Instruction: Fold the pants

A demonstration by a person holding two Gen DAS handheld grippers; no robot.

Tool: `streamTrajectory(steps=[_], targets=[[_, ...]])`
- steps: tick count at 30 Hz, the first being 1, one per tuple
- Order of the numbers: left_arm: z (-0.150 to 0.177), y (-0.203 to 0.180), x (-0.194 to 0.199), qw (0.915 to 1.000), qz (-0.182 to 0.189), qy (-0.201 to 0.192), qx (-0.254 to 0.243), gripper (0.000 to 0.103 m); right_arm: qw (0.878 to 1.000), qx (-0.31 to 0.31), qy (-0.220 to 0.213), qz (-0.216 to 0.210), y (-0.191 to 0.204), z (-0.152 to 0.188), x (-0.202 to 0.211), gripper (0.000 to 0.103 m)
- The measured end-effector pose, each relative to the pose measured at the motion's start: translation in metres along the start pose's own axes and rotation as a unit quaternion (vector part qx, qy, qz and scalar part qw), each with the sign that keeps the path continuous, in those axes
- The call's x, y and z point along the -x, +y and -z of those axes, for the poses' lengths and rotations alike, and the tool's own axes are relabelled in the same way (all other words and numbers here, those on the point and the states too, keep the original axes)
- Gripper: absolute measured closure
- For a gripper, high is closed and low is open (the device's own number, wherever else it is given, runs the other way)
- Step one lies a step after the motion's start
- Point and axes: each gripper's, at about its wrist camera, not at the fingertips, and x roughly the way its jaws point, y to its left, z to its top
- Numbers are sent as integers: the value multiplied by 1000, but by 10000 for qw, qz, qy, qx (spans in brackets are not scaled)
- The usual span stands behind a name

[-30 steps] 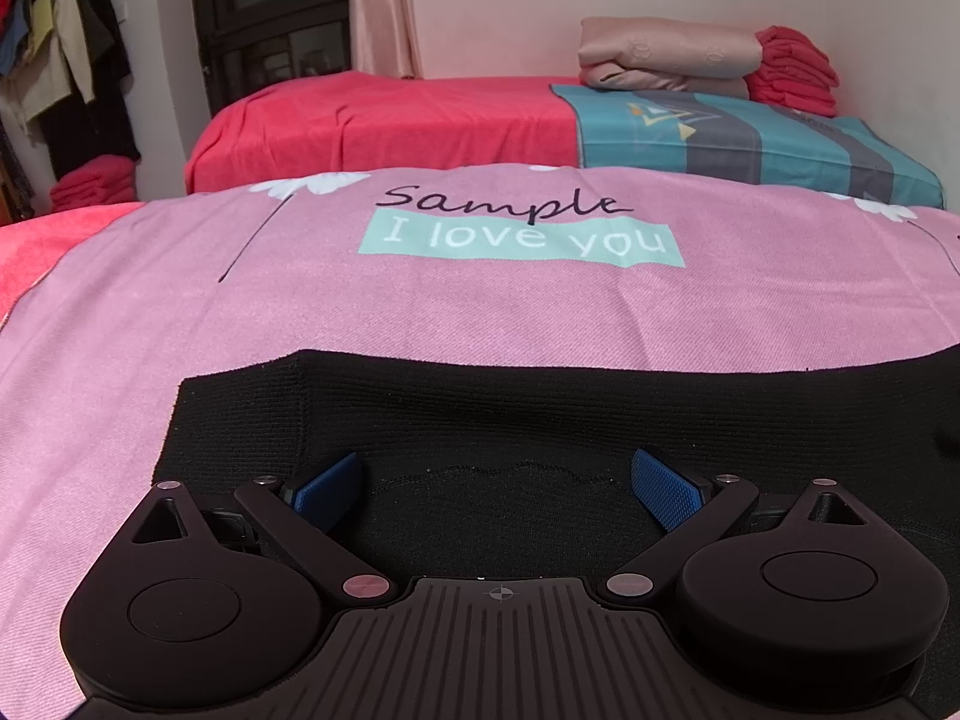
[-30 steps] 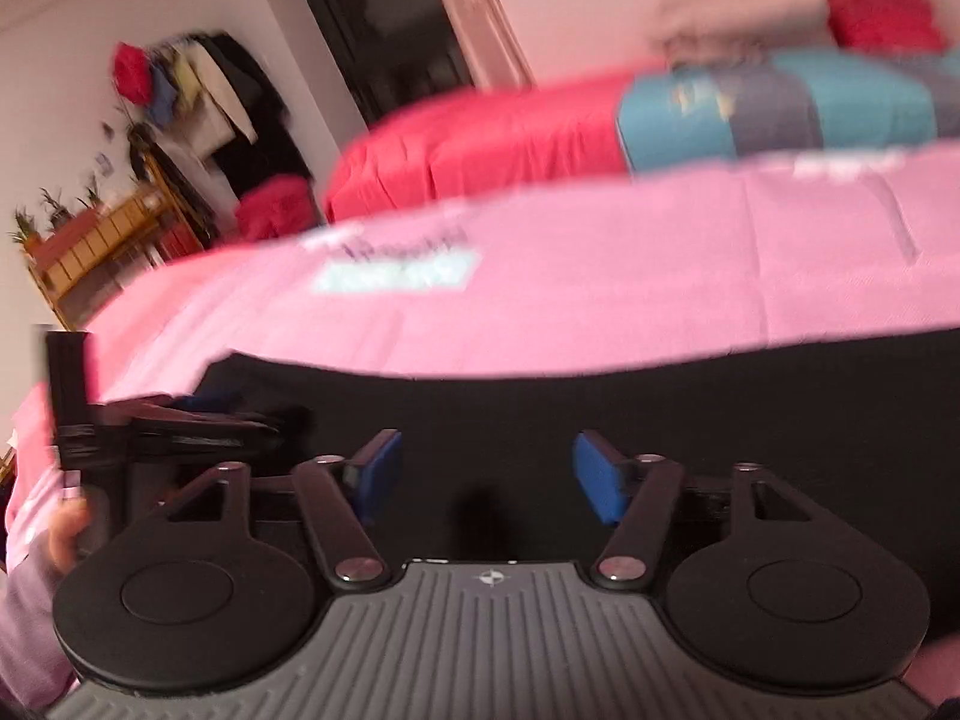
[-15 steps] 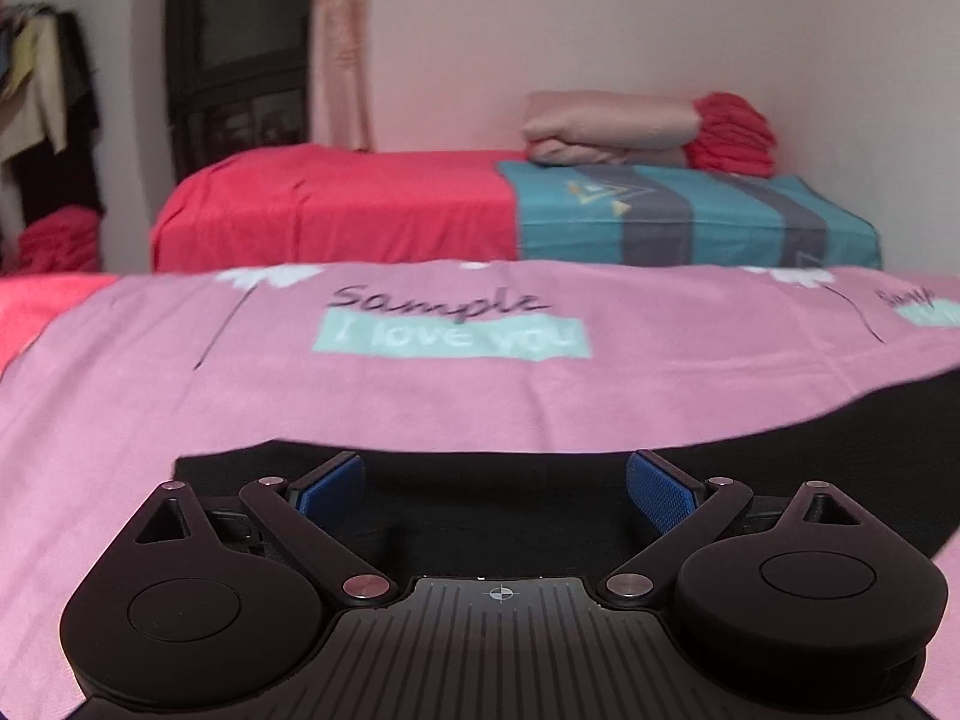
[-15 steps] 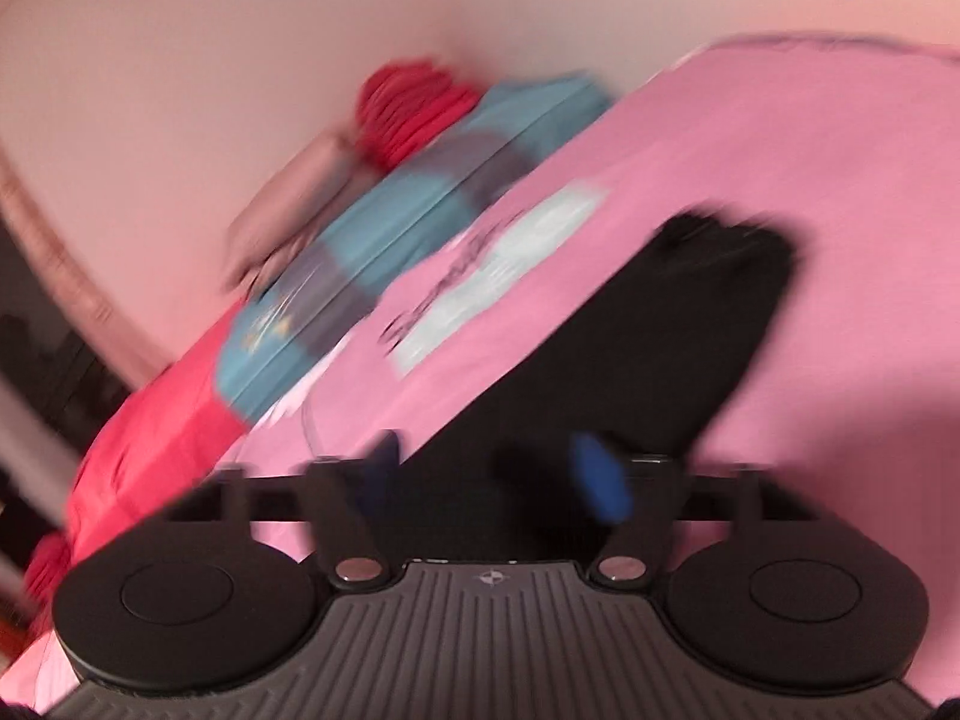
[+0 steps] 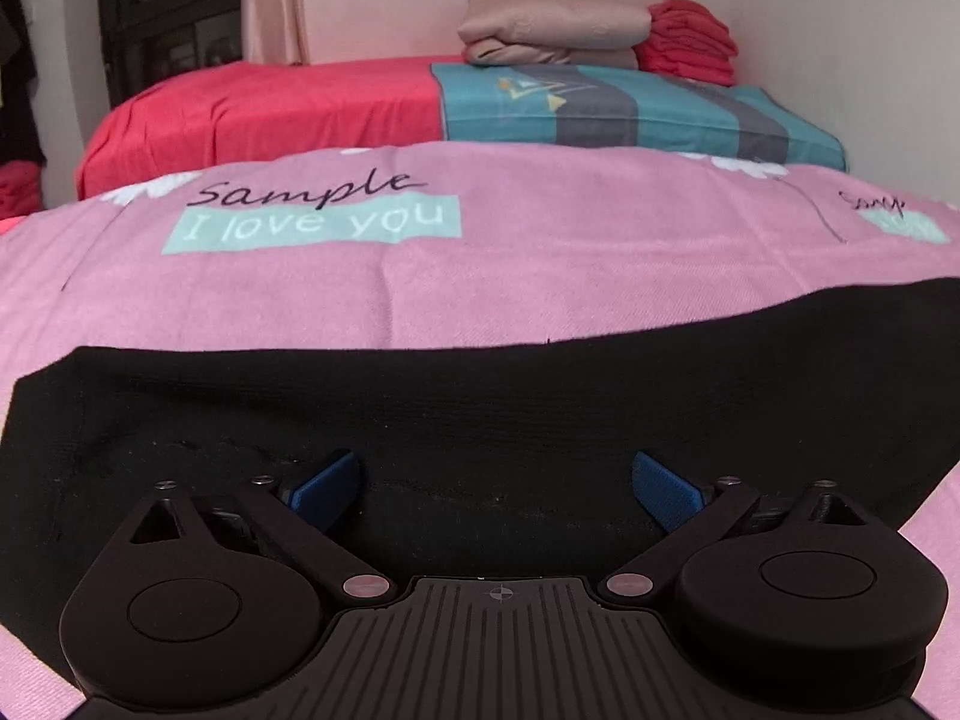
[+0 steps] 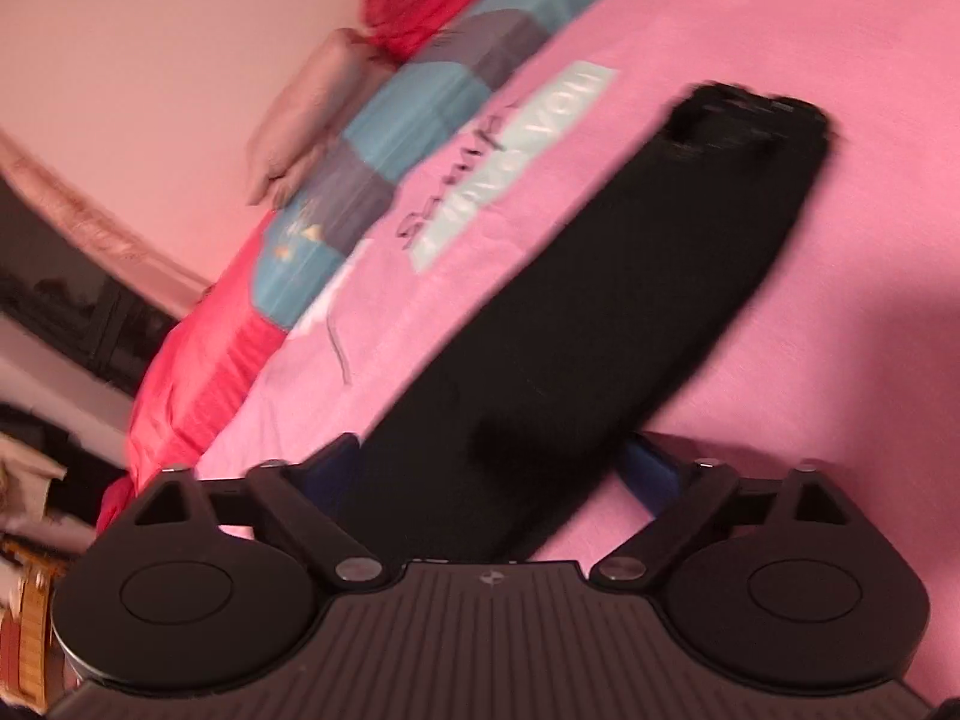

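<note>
Black knit pants point(image 5: 480, 414) lie flat as a long strip on a pink bedspread point(image 5: 540, 276). My left gripper point(image 5: 495, 489) is open, low over one end of the pants, blue pads apart with black cloth between and under them. In the right wrist view the pants point(image 6: 630, 300) run away from the camera to a far end point(image 6: 750, 114) at upper right. My right gripper point(image 6: 489, 468) is open, its fingers on either side of the strip near the camera. This view is tilted and blurred.
The bedspread carries a "Sample I love you" print point(image 5: 312, 219). Behind it stands a second bed with a red sheet point(image 5: 270, 102) and a teal striped cover point(image 5: 630, 108), with folded beige point(image 5: 552, 30) and red blankets point(image 5: 690, 39) by the wall.
My left gripper has come closer and lower over the pants end. My right gripper has swung round from facing across the bed to looking along the length of the pants.
</note>
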Motion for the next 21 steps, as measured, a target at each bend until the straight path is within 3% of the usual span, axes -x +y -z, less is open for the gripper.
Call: streamTrajectory(steps=[4, 7, 8, 9, 11, 12, 13, 14, 16, 17, 21], targets=[[-2, 3, 2, 10000, 24, -30, 44, 0, 9976, 342, -544, -256, -5, -1, -10, 8], [-2, 2, 2, 10000, 10, -43, 35, 0, 9944, -97, -1009, -314, -22, -2, -13, 24], [-2, 2, 3, 10000, 4, -47, 30, 0, 9939, -242, -1045, -246, -24, -1, -12, 31], [-2, 1, 2, 10000, -2, -48, 26, 0, 9945, -272, -988, -215, -22, 0, -12, 32], [-2, 1, 2, 10000, -8, -51, 18, 0, 9970, 55, -696, -319, -15, 1, -14, 32], [-2, 1, 2, 10000, -11, -53, 17, 0, 9970, 325, -647, -283, -11, 1, -15, 38], [-1, 1, 2, 10000, -9, -55, 17, 0, 9961, 525, -703, -125, -10, -1, -17, 49], [-1, 1, 2, 10000, -11, -56, 18, 0, 9959, 468, -757, 136, -15, -7, -19, 84], [-1, 1, 2, 10000, -14, -55, 14, 0, 9959, -257, -828, -252, -41, -15, -20, 84], [-1, 1, 3, 10000, -19, -57, 10, 0, 9942, -376, -981, -210, -45, -15, -18, 84], [-1, 1, 3, 10000, -14, -61, 20, 0, 9948, -175, -998, -76, -36, -9, -19, 78]])
